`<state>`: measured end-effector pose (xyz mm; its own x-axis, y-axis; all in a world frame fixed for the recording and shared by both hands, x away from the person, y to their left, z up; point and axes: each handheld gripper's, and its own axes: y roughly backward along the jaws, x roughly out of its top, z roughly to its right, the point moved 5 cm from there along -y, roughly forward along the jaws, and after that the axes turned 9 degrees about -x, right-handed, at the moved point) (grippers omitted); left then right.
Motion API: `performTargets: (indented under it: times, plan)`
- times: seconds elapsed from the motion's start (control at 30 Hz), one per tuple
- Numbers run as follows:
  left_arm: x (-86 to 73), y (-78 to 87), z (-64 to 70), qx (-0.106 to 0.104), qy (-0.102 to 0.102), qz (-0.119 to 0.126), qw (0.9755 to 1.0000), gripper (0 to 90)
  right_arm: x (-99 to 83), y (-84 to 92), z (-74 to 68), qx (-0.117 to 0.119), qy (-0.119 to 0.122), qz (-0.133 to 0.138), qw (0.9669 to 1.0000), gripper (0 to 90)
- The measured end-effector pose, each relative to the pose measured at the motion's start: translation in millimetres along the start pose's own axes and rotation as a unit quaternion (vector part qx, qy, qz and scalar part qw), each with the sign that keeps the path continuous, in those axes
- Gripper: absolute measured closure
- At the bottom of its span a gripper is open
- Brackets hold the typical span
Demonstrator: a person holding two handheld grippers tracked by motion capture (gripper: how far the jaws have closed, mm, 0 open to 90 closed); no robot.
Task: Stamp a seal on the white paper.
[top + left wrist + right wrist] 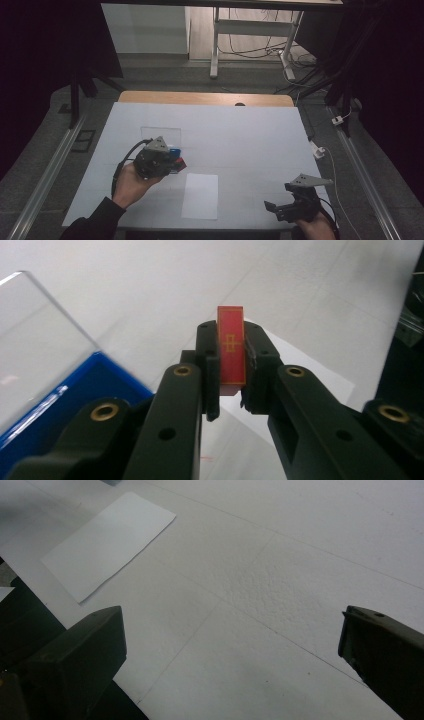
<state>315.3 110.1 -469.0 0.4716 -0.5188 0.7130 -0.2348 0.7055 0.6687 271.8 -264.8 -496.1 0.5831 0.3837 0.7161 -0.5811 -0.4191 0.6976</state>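
Note:
My left gripper [231,360] is shut on a thin red card [231,347] with a gold pattern, held upright on edge between its pads. In the high view the left gripper [176,162] hangs over the left middle of the white table, the red card [179,163] at its tip. Beside it lies a blue tray [75,400] with a clear lid [35,350] standing up from it; the blue tray [174,150] peeks out behind the gripper in the high view. My right gripper [274,207] rests near the front right edge, jaws wide apart with nothing between them.
A white sheet of paper [200,195] lies on the table near the front middle; the same sheet [107,542] lies ahead and left of the right gripper. The table's wooden far edge [205,98] borders a dark floor with stands and cables.

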Motion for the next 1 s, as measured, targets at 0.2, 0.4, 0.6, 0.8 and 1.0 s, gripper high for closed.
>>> performTargets:
  times: [0.2,0.4,0.6,0.8,1.0]
  plan:
    - [2.1,-13.0,10.3,-0.011,-0.016,-0.014,0.9997,79.7,0.0,-0.5,-0.2,0.001,0.000,-0.002,1.0000,0.0]
    - [1.3,-23.8,16.3,-0.019,-0.025,-0.029,0.9991,79.7,-0.1,-0.8,-0.4,0.000,0.003,-0.003,1.0000,0.0]
    - [1.4,-35.2,22.4,-0.027,-0.033,-0.042,0.9982,79.8,-0.2,-0.9,-0.3,0.000,0.002,-0.004,1.0000,0.0]
    - [-0.7,-49.2,28.4,-0.034,-0.046,-0.061,0.9965,79.7,-0.2,-0.8,-0.2,0.000,0.002,-0.004,1.0000,0.0]
    - [-4.7,-64.2,30.6,-0.037,-0.053,-0.077,0.9950,79.7,-0.2,-0.8,-0.3,0.000,0.002,-0.004,1.0000,0.0]
